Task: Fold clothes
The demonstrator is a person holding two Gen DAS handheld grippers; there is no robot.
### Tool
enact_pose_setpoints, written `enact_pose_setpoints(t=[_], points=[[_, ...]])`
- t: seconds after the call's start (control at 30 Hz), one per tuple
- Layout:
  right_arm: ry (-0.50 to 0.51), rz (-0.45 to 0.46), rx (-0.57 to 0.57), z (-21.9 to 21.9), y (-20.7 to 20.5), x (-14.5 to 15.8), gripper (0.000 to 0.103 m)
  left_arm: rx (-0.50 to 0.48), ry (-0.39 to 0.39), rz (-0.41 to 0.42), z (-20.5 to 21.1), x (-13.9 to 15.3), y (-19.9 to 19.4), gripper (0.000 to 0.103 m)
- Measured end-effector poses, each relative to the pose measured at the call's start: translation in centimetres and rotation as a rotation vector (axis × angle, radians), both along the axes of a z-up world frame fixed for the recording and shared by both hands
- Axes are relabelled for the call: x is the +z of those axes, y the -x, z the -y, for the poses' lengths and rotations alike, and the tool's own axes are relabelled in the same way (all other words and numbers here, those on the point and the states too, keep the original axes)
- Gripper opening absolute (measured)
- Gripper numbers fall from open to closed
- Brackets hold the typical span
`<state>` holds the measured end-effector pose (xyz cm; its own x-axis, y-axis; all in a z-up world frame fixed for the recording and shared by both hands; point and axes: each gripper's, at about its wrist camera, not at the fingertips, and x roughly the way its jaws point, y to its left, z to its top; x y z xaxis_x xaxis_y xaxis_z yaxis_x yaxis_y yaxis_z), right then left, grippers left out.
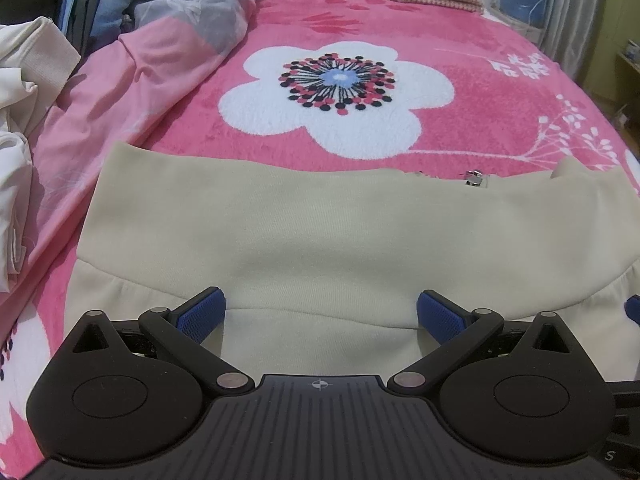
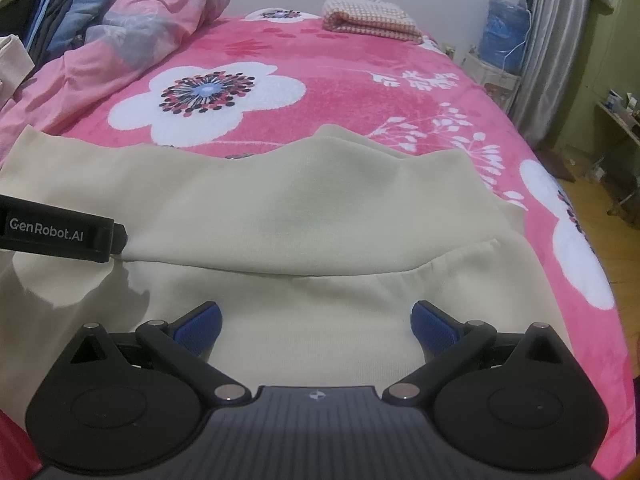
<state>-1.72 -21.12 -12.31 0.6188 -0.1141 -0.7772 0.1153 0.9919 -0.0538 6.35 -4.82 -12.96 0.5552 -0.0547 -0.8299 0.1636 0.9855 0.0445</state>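
Cream garment (image 1: 320, 224) lies flat across the near end of the bed (image 1: 460, 40), ribbed band folded over. Left gripper (image 1: 320, 314) and right gripper (image 2: 316, 326) hover above it, jaws wide, empty. Soft, floppy knit: pinch the thick band's corners.

The right gripper (image 2: 316, 322) hung low in the frame, jaws spread wide over the cream garment (image 2: 280, 208) lying on the pink floral blanket (image 2: 360, 60). At the left edge, the left gripper (image 2: 108, 238) touched the garment's fold. A checked folded cloth (image 2: 368, 18) sat upper centre.
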Motion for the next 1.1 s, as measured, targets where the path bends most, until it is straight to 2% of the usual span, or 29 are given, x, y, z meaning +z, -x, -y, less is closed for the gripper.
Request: enact_pose_setpoints(t=[0.43, 0.6, 0.73, 0.83, 0.9, 0.93, 1.0, 1.1], points=[[0.033, 0.011, 0.034, -0.2, 0.7, 0.9, 0.103, -0.017, 0.012, 0.012, -0.3, -0.1, 0.2, 0.103], [0.119, 0.113, 0.032, -0.6, 1.9, 2.5, 0.103, -0.031, 0.021, 0.028, -0.5, -0.2, 0.4, 0.103], [0.083, 0.155, -0.068, 1.9, 1.8, 3.2, 0.100, -0.043, 0.027, 0.037, -0.6, -0.2, 0.5, 0.103], [-0.032, 0.134, -0.173, 5.1, 1.6, 2.8, 0.085, -0.054, 0.031, 0.054, -0.7, -0.3, 0.6, 0.103], [-0.095, 0.122, -0.246, 7.0, 1.8, 2.4, 0.065, -0.059, 0.033, 0.068, -0.7, -0.4, 0.8, 0.103], [-0.114, 0.125, -0.275, 7.8, 2.1, 2.4, 0.061, -0.061, 0.034, 0.075, -0.8, -0.4, 0.8, 0.103], [-0.153, 0.131, -0.333, 9.3, 2.5, 2.4, 0.045, -0.067, 0.037, 0.085, -0.9, -0.5, 0.9, 0.103], [-0.122, 0.178, -0.353, 9.6, 3.1, 2.9, 0.038, -0.074, 0.043, 0.099, -1.0, -0.6, 1.0, 0.103]])
